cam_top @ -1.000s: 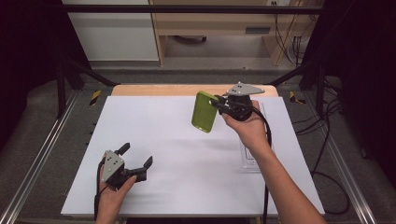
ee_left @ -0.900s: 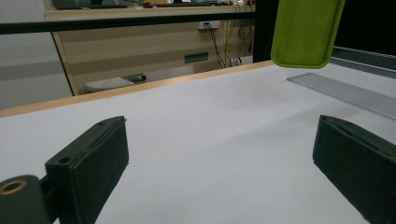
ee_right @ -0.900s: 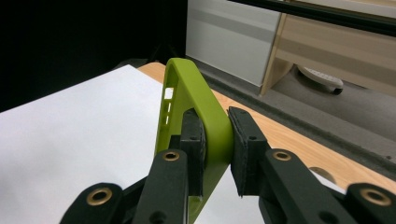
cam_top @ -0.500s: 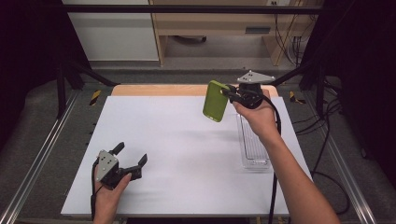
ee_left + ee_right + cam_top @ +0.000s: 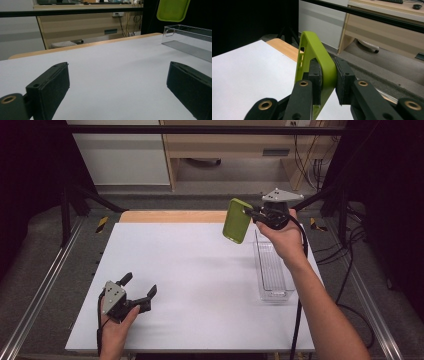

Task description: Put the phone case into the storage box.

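The right gripper (image 5: 256, 215) has its fingers (image 5: 344, 80) clenched on one edge of the green phone case (image 5: 237, 220); in the right gripper view the pads press that rim from both sides. The case is held clear of the table (image 5: 200, 270), above its far right corner, long axis near upright and leaning slightly, off to the left of the fingers.

The clear plastic tray (image 5: 272, 270) lies along the right edge of the table, long axis running near to far, its far end directly below the right hand (image 5: 282, 237). By my judgement the case must turn flat and come in line with the tray to be set in it.

The left gripper (image 5: 139, 292) is released, fingers (image 5: 50, 87) spread wide, nothing between them, low at the near left corner, well apart from case and tray. The right hand is plainly nearer.
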The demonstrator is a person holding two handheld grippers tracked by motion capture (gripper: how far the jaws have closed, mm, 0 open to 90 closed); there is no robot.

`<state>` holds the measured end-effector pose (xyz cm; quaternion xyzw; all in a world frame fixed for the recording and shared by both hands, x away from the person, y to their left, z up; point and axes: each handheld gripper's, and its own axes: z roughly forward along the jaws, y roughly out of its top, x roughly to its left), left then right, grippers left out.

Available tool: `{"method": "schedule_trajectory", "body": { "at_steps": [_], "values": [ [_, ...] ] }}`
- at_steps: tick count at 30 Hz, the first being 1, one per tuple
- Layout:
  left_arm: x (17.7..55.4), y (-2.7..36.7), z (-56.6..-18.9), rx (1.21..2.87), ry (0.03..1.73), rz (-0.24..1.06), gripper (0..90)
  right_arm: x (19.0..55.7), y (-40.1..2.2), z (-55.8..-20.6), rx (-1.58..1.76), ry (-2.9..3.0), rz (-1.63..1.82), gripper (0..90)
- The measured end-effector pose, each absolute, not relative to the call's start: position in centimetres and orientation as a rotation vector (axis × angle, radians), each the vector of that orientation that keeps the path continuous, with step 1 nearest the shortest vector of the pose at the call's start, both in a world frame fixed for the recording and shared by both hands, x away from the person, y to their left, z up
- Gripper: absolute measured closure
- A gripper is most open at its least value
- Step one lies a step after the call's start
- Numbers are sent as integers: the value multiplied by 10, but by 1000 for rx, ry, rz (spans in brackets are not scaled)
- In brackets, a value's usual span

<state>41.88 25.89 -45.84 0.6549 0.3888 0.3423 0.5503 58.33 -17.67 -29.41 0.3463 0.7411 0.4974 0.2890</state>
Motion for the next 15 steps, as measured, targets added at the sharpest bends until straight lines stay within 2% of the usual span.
{"method": "schedule_trajectory", "body": {
  "at_steps": [15],
  "values": [
    [419,258,-460,1561,921,810,41,584,-205,-281,926,1951,1301,772]
  ]
}}
